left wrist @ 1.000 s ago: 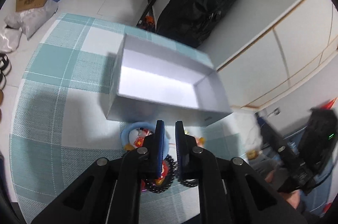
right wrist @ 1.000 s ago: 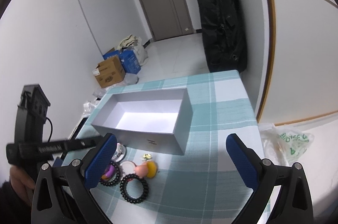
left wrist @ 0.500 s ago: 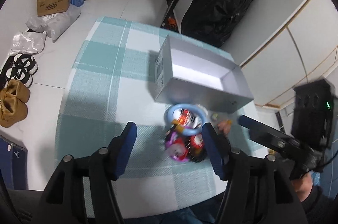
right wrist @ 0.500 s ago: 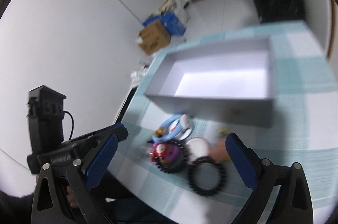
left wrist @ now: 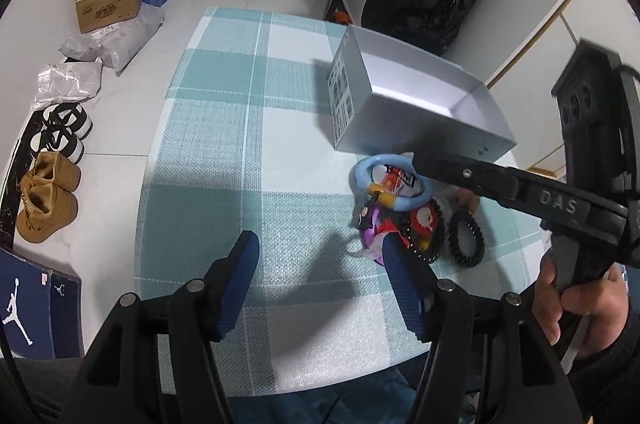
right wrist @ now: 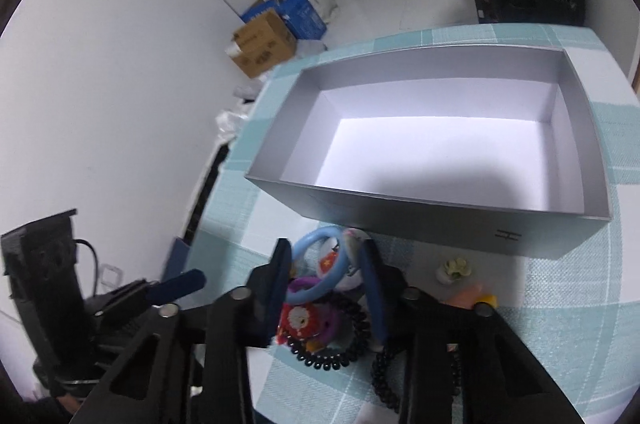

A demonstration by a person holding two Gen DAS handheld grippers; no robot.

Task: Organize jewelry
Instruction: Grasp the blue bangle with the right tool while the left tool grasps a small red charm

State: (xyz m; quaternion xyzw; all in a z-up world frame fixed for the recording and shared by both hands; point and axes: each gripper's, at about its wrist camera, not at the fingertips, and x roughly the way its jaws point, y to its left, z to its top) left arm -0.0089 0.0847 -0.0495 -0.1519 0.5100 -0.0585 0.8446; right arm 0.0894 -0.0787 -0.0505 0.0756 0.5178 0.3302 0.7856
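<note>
Your right gripper (right wrist: 326,288) has come down from its raised position a second ago and now sits low over the jewelry pile, jaws narrowed from their wide spread but still apart, straddling the light blue ring (right wrist: 320,270). You cannot tell whether the pads touch it. Your left gripper (left wrist: 320,276), clamped together one second ago, now has its jaws wide apart and has pulled back; its right finger (left wrist: 400,288) overlaps the pile's near edge in the left view. The pile lies on the teal checked tablecloth (left wrist: 248,128), just in front of the open gray box (right wrist: 440,144). A black coil hair tie (left wrist: 466,238) lies beside the pile.
</note>
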